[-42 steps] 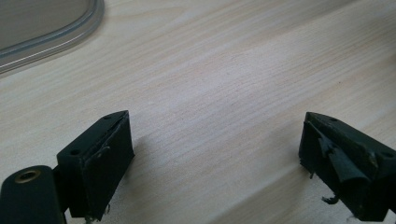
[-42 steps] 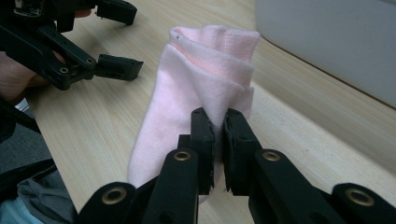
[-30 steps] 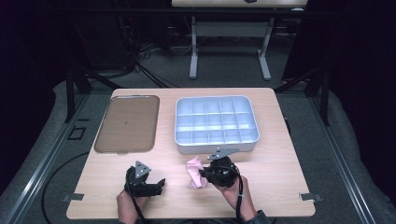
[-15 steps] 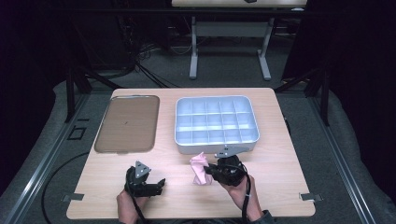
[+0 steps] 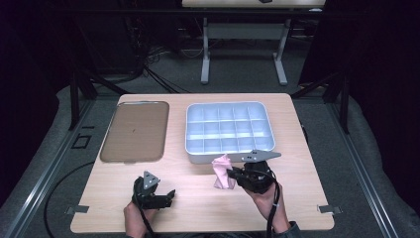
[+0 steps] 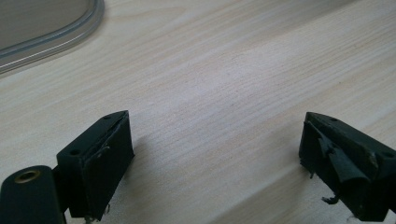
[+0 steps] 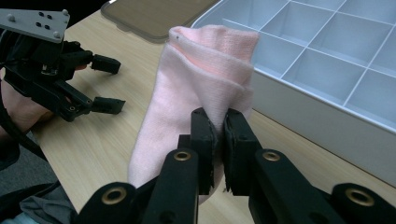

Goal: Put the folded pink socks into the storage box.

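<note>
Our right gripper (image 7: pixel 215 135) has lifted the pinched sock (image 7: pixel 201 84) toward the tray (image 7: pixel 327 116) just beyond; left gripper (image 5: pixel 157 197) idles spread.

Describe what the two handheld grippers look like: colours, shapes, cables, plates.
Both are black. The left gripper carries a small grey three-cornered plate; its blocky jaws have frayed pads. The right gripper bears a longer grey plate, brass-coloured pivot rivets and a black cable trailing past a dark sleeve.
</note>
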A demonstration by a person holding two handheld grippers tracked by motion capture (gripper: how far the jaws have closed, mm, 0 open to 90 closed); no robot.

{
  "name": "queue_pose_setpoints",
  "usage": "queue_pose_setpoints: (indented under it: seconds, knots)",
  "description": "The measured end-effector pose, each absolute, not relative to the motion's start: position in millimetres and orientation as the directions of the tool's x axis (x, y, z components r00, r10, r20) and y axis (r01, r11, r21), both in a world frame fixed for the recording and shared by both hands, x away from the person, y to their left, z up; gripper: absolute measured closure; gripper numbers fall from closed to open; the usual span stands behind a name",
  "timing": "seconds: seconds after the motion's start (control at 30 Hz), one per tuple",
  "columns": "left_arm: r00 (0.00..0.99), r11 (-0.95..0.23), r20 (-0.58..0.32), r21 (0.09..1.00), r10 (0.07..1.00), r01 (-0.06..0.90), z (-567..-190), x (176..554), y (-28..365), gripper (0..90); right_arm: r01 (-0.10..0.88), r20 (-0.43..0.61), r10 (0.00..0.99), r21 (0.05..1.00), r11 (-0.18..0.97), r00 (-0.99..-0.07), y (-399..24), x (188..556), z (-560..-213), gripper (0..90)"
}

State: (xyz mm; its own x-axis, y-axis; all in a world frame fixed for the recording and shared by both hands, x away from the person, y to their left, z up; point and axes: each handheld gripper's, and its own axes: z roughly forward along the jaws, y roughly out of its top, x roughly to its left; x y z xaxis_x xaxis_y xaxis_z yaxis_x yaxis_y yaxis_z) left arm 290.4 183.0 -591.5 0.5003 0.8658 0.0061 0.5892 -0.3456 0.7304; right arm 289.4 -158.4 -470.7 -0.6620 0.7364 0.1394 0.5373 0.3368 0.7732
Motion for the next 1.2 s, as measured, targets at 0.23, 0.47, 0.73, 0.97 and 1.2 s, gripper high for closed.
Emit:
queue_pose_setpoints:
  seconds: [0.23, 0.47, 0.73, 0.97, 1.2]
  knots:
    - [0.500, -0.345, 0.006, 0.731, 0.866, 0.589, -591.5, 290.5, 183.0, 9.5, 0.535, 0.135, 0.749, 0.780, 0.323, -0.649, -166.2, 290.1, -466.0, 84.1]
    - [0.501, -0.346, 0.006, 0.730, 0.866, 0.589, -591.5, 290.5, 183.0, 9.6, 0.528, 0.123, 0.765, 0.791, 0.310, -0.633, -174.0, 291.9, -459.1, 84.1]
    - [0.500, -0.346, 0.006, 0.730, 0.866, 0.589, -591.5, 290.5, 182.9, 9.5, 0.506, 0.093, 0.786, 0.810, 0.297, -0.611, -186.2, 298.6, -446.5, 84.1]
    - [0.500, -0.346, 0.006, 0.731, 0.866, 0.589, -591.5, 290.5, 182.9, 9.5, 0.497, 0.086, 0.809, 0.825, 0.269, -0.582, -198.3, 307.0, -438.2, 84.1]
    - [0.500, -0.346, 0.006, 0.730, 0.866, 0.589, -591.5, 290.5, 182.9, 9.5, 0.482, 0.066, 0.833, 0.840, 0.251, -0.549, -211.9, 314.8, -431.1, 84.1]
